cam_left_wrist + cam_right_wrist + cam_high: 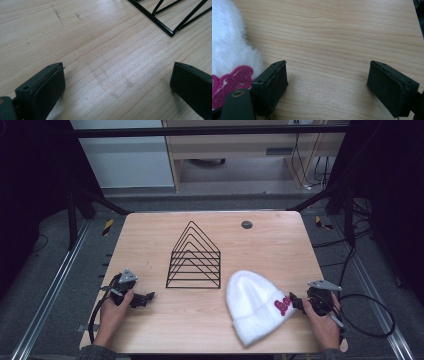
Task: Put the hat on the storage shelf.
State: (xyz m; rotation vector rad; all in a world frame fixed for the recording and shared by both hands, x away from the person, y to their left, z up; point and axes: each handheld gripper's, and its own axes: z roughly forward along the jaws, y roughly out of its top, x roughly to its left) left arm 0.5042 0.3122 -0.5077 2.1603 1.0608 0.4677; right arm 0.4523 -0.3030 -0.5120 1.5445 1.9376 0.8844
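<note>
A fluffy white beanie (254, 305) with pink lettering (283, 306) lies flat on the wooden table (210, 227), right of centre near the front. Behind it to the left stands a black wire rack (194, 257) of triangular loops. My right gripper (295, 301) rests on the table beside the hat's cuff, open, with bare wood between its jaws; the white fur (229, 47) and pink letters (232, 81) sit just outside its left jaw. My left gripper (146, 298) lies at the front left, open over bare wood, with the rack's corner (171, 32) ahead of it.
A small round dark grommet (246, 224) sits in the table near the back edge. Cables (367, 312) trail off the right side of the table to the floor. Metal frame legs and a cabinet stand beyond the far edge.
</note>
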